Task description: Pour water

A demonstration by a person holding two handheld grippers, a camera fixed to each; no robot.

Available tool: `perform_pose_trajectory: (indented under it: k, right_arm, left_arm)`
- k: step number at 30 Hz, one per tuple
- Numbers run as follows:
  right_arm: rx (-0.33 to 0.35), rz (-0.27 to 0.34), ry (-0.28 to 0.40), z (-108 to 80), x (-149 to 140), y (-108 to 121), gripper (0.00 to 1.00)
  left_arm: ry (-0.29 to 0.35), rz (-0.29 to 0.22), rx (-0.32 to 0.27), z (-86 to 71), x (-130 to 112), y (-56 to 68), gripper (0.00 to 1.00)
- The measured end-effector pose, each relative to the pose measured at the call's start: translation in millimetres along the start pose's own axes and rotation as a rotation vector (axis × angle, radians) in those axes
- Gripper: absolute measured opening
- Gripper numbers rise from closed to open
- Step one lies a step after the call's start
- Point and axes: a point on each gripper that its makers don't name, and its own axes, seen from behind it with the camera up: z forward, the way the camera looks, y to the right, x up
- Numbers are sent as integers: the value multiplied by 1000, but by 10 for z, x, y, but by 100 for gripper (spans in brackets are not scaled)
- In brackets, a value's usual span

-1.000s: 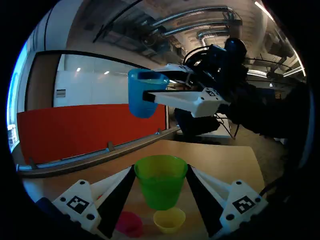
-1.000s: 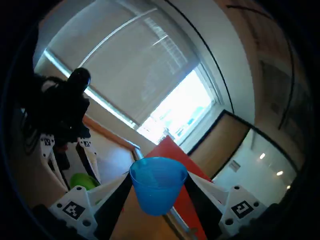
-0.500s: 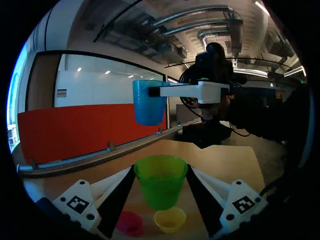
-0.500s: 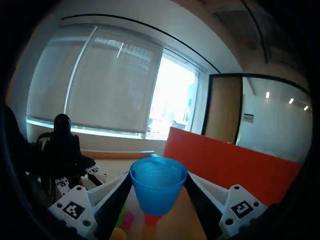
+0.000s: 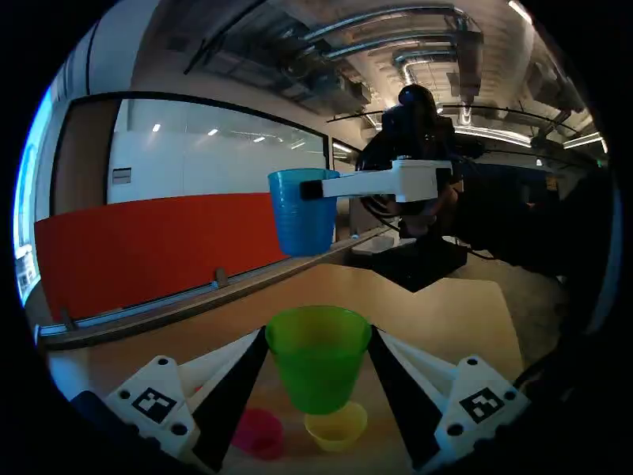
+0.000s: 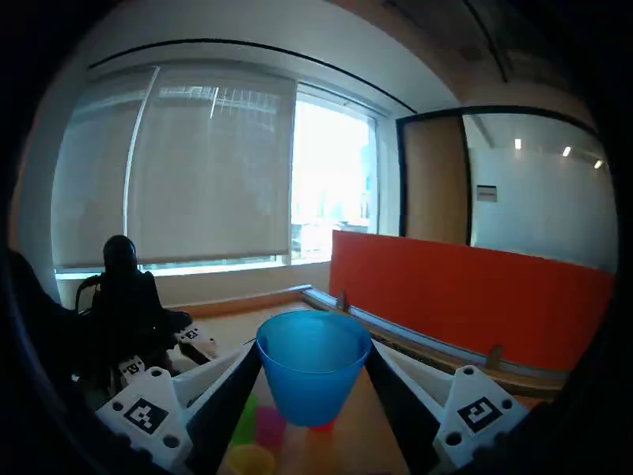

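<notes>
Clamping a translucent green plastic cup [image 5: 319, 368] upright between both fingers, the left hand-held gripper [image 5: 316, 336] holds it above the wooden worktop [image 5: 451, 305], over a small pink cup [image 5: 259, 433] and a small yellow cup [image 5: 336, 426], probably to receive water. Farther off and higher, the right hand-held gripper [image 5: 310, 190] pinches an upright blue plastic cup [image 5: 301, 226], seemingly positioned for tipping.

No words, numbers or brand names are showing clearly enough to read. Black-and-white square markers [image 5: 154, 404] are sitting on the fingers [image 5: 206, 364] — patterns, not letters. A small plaque [image 5: 121, 176] is hanging on the far wall — its print is staying too small to make out.
</notes>
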Motion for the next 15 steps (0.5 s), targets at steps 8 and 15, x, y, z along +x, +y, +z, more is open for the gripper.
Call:
perform_pose_trajectory:
  k: [8, 15]
  right_arm:
    - [-5, -5, -31, -59, -150, 52, 92]
    - [-4, -30, -66, -111, -335, 90, 92]
  left_arm:
    - [-77, 2, 10, -58, -162, -53, 89]
    - [-144, 17, 16, -105, -313, -72, 89]
